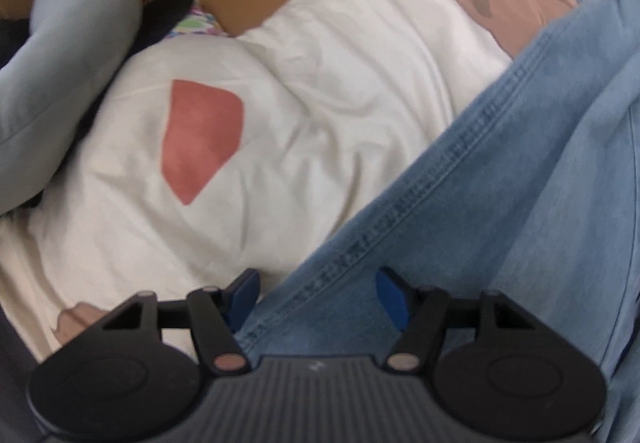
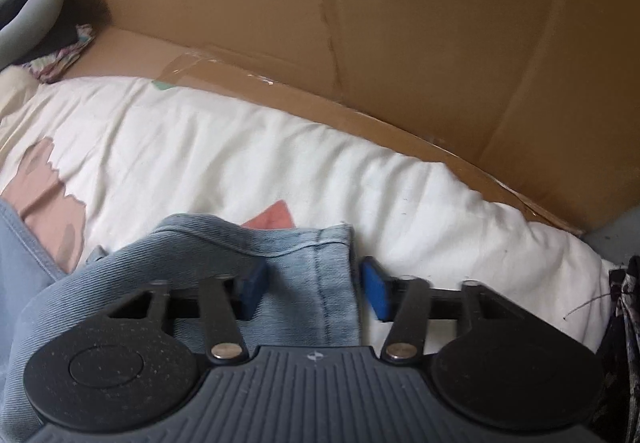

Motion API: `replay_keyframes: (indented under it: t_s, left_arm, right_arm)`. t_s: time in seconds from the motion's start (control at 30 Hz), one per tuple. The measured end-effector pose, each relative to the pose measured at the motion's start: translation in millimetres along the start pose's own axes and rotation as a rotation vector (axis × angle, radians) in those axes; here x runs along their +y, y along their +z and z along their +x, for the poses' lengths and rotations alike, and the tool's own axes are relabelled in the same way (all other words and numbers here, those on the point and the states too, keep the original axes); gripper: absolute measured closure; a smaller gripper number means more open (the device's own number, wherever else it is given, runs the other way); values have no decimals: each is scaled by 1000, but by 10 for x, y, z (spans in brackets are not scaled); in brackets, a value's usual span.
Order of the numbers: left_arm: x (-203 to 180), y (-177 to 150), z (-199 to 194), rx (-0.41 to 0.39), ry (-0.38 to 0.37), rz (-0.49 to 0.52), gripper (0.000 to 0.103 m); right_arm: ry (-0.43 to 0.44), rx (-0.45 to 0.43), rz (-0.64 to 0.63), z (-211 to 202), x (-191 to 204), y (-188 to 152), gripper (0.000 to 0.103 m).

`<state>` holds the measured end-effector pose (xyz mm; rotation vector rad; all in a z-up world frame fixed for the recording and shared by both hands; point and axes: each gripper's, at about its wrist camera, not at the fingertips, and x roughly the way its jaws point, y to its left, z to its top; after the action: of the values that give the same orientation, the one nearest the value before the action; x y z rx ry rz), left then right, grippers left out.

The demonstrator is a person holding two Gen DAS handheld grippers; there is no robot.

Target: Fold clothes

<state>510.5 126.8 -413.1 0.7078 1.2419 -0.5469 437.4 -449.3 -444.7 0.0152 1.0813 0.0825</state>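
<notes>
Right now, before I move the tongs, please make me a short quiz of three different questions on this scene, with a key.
1. True or false: both tongs stand open around denim.
2. Which lies directly under the jeans? A) the white sheet B) bare cardboard C) a wooden table
3. Fill in: the denim between the right tongs is the trouser leg's ____.

Key
1. True: the left tongs straddle a stitched seam, and the right ones a leg end, with gaps at the blue pads.
2. A
3. Hem; the cardboard box rises behind it.
</notes>
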Motion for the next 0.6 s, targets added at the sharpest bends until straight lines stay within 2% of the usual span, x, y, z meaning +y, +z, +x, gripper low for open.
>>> replay_keyframes:
  t_s: [0.07, 0.1, 0.17, 0.27, 0.43, 0.5, 0.6]
  left_arm:
    - [-23, 11, 14, 4, -9, 20, 35]
    - [-38, 9, 18, 6, -12, 34, 35]
    - [-69, 7, 27, 8, -17, 62, 35]
    - [-74, -9, 13, 2, -19, 66, 42]
    - [-63, -55, -124, -39, 23, 74, 84]
    - [-59, -73, -179, -56, 40, 78, 92]
    - [-52, -101, -261, -80, 65, 83, 98]
  right_arm:
    - [-16, -9, -11, -44, 5, 6, 86]
    - [-18, -16, -13, -79, -2, 3, 89]
    - [-46, -31, -29, -159, 2, -9, 91]
    - [-116, -55, -39, -298, -6, -10, 92]
    - [-191, -99, -24, -541, -39, -16, 92]
    - [-218, -118, -27, -617, -33, -31, 92]
    - [-255, -152, -5, -719, -67, -33, 92]
